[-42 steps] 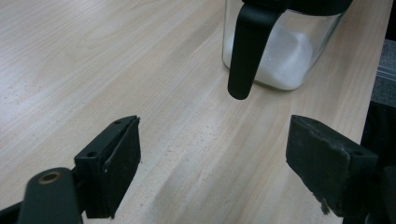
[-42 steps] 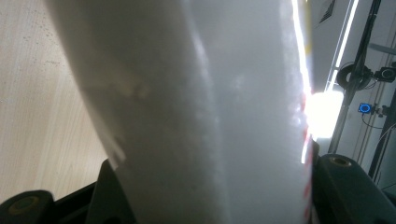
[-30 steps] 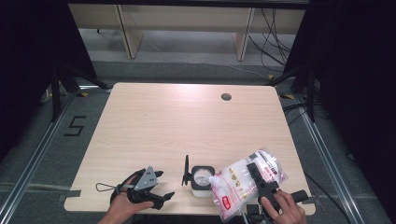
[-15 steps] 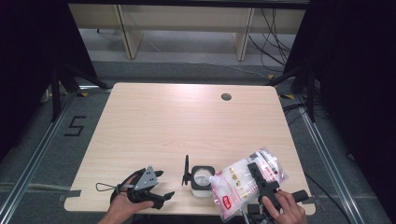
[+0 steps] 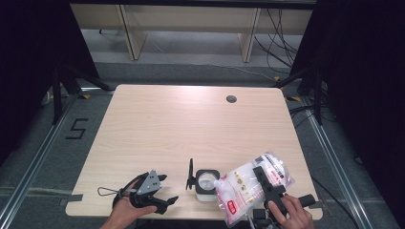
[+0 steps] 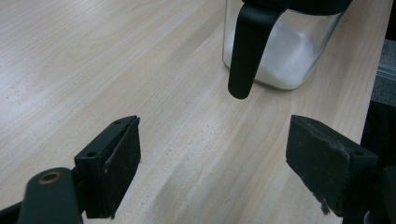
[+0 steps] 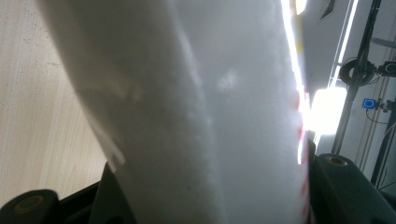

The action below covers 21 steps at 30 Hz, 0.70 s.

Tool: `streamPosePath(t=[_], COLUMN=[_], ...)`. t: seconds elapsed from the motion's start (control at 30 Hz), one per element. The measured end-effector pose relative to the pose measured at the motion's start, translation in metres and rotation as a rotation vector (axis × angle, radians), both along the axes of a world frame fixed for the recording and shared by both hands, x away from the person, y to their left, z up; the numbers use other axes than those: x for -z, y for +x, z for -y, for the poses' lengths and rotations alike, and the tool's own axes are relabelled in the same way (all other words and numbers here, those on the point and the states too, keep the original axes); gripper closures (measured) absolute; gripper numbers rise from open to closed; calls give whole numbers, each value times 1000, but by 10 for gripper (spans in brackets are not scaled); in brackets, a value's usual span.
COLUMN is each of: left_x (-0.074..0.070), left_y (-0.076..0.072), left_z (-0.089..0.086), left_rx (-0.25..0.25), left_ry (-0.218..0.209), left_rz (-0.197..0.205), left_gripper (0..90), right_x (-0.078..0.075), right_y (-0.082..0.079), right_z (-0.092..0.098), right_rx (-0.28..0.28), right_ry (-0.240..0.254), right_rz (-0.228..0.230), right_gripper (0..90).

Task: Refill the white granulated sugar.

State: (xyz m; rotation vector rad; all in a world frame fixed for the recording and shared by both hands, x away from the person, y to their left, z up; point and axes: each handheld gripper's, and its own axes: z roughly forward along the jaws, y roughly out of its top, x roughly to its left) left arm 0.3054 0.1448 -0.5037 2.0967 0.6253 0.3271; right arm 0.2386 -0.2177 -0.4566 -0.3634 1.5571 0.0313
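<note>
High view: right gripper (image 5: 265, 183) clamps clear pouch (image 5: 243, 188) of white powder, tilted, spout corner over open glass jar (image 5: 207, 181) at worktop (image 5: 191, 129) front edge. Jar part filled with white powder, black lid (image 5: 190, 174) upright beside. Left gripper (image 5: 160, 191) rests left of jar, jaws apart, empty.

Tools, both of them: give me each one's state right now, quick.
Left tool: open, nothing between its jaws, aimed at the glass jar.
Right tool: shut on the white refill pouch, tilted towards the jar.
</note>
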Motion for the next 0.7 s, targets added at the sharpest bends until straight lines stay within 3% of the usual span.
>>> streamPosePath(t=[0.03, 0.07, 0.1, 0.17, 0.2, 0.27, 0.3, 0.37, 0.43, 0.5, 0.6, 0.63, 0.7], left_x=[-1, -1, -1, -1, 0, 0, 0, 0, -1, 0, 0, 0, 0], left_y=[0, -1, -1, 0, 0, 0, -1, 0, 1, -1, 0, -1, -1], left_z=[-1, -1, -1, -1, 0, -1, 0, 0, -1, 0, 0, 0, 0], left_rx=[11, 3, 7, 6, -6, 6, 0, -6, 5, -4, -7, -6, -4], left_ry=[22, 23, 29, 25, 5, 14, 10, -5, 20, 16, 11, 11, 13], left_rz=[-4, -9, -5, -8, -8, 4, 1, -7, 4, -8, -9, -10, -10], left_gripper=[175, 175, 175, 175, 176, 175, 175, 175, 175, 175, 175, 175, 175], right_x=[0, 2, 0, 2, 2, 2, 0, 2, 2, 0, 1, -1, -2], right_y=[0, -1, 0, -1, -1, -1, 0, -1, -1, 0, -2, 0, 0], right_z=[0, 1, 0, 1, 1, 1, 0, 1, 1, 1, 1, 0, -1], right_rx=[-1, 23, 5, 20, 20, 19, 6, 21, 19, 10, 22, 0, -12], right_ry=[-3, 25, -4, 26, 26, 27, 2, 27, 23, 7, 22, -12, -10], right_rz=[1, -9, 0, -7, -9, -6, -2, -8, -7, -3, -5, 7, 14], right_gripper=[490, 490, 490, 491, 491, 491, 491, 491, 491, 491, 492, 492, 491])
